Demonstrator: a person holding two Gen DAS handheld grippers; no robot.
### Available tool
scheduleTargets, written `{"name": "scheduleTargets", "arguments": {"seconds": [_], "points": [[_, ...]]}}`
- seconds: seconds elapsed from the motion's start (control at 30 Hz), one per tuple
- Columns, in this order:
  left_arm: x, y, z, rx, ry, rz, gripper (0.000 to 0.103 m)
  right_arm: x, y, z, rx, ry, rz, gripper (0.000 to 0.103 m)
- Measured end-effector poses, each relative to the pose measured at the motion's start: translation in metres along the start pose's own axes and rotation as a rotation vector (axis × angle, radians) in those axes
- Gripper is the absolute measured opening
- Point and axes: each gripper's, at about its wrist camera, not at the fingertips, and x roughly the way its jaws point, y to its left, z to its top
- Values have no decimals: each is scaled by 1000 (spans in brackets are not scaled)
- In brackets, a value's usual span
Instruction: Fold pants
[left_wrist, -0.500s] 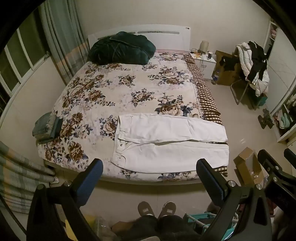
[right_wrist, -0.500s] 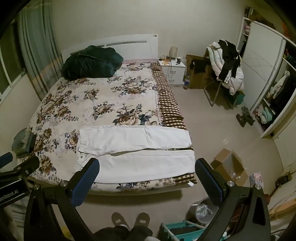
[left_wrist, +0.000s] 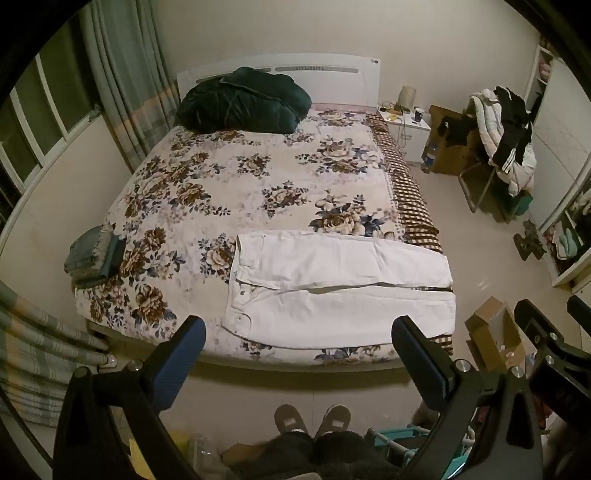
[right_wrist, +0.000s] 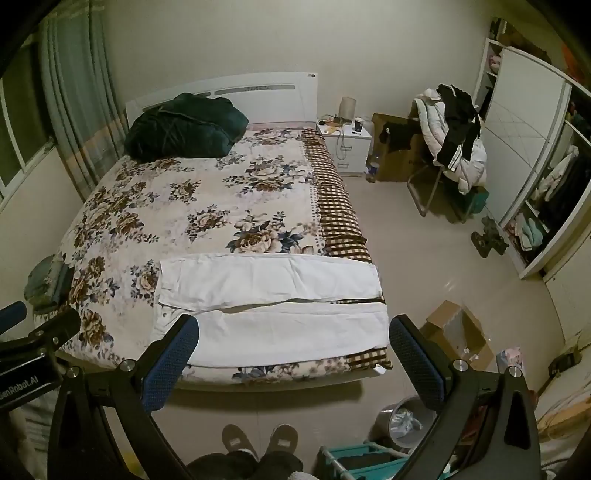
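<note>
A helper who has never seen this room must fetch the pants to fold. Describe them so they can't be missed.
Start at the big bed with the floral cover. At its foot edge, nearest the person's slippers, lie the white pants, flat, both legs pointing toward the checked side. They are the only white garment on the bed; the dark green bundle sits far off, by the headboard.

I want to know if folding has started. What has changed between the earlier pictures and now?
Nothing has visibly changed. The white pants lie flat on the bed as before, and both the left hand-held gripper and the right hand-held gripper stay open above the bed's edge, holding nothing.
</note>
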Motion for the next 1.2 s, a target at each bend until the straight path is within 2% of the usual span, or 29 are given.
{"name": "scheduleTargets", "arguments": {"seconds": [0.17,0.4,1.2], "points": [[0,0,0,0,-4,-2,103,-3,3,8,2,-2,0,103],[-6,6,20,-2,-5,-5,103,-4,4,9,-1,-4,-1,103],[-8,8,18,-5,-15,-6,103,-10,10,9,-3,-7,0,103]]}}
